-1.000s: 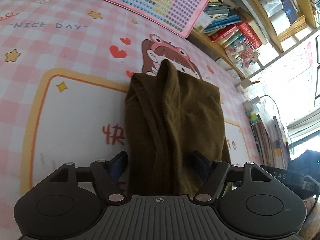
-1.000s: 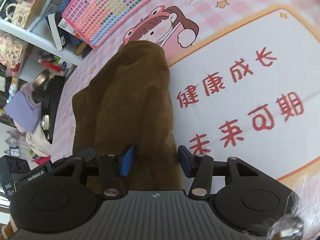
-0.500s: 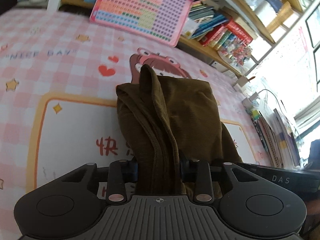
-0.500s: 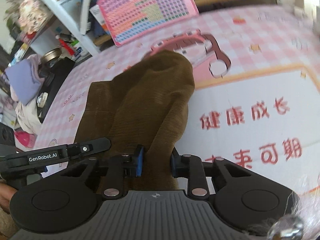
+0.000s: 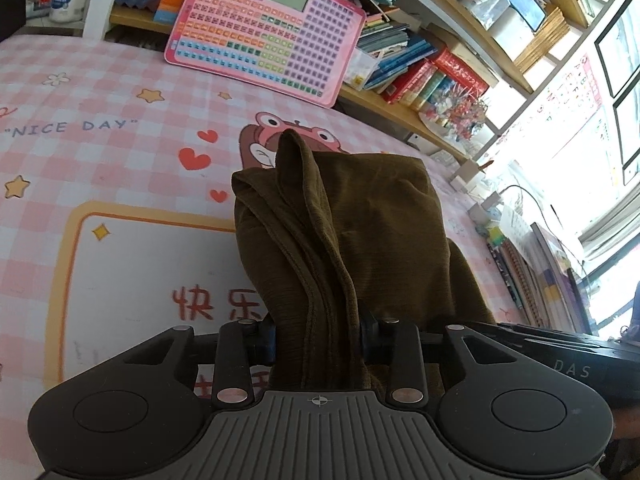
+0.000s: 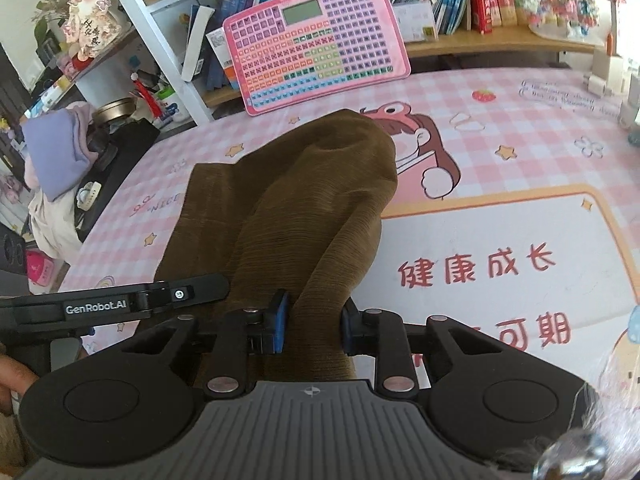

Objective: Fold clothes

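Brown garment (image 5: 360, 216) pinched between closed fingers of left gripper (image 5: 318, 338) and right gripper (image 6: 314, 328).

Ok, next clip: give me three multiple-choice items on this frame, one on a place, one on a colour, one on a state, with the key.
1. Where does the pink keyboard-style learning tablet stand?
A. Flat in the middle of the mat
B. Propped against the bookshelf at the far edge of the pink checked mat
C. Under the garment

2. What colour is the ribbed fabric garment?
A. Olive brown
B. Light blue
C. White

3. What state are the two tools in?
A. Both open above the cloth
B. Only the left is closed
C. Left tool and right tool each closed on the cloth

Key: 1 B, it leans at the shelf with its foot on the mat's far edge. 2 A, both views show olive brown. 3 C, bunched cloth runs between each pair of pads.
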`<state>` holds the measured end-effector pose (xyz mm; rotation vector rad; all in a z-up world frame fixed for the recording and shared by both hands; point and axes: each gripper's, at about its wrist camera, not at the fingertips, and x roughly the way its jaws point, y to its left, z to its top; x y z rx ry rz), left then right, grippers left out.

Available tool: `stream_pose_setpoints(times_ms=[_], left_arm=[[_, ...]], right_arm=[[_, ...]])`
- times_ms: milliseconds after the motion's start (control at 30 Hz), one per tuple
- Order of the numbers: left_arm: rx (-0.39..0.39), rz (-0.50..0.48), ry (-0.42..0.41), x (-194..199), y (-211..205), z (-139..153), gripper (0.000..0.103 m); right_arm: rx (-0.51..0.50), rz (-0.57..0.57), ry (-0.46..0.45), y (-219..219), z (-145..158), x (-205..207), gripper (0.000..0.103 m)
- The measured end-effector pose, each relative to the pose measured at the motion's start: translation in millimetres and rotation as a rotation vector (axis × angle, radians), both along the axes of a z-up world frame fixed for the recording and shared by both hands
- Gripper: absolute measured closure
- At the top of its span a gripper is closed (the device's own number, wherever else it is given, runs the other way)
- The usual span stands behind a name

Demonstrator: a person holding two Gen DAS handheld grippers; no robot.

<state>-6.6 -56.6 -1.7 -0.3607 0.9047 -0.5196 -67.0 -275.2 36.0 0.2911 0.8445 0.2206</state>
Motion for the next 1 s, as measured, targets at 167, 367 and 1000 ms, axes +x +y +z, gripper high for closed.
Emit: stream_pose_setpoints(times_ms=[167,367,1000], left_arm=[[0.005,0.012,-0.001,-1.7,-13.2,1.1,0.07],[0.026,0.042,-0.001,-4.1,-30.6,4.1,0.07],[0.111,0.153,0.022,-19.0,-96.8,17.4,0.07]], right_arm=[[-0.001,0.001,-0.009,-11.1,2.4,-3.2,0.08],[0.014,0.039,-0.017,-29.3,0.7,-0.3,0.08],[0.131,0.167,-0.008,-106.9,-4.2,9.6,0.081]])
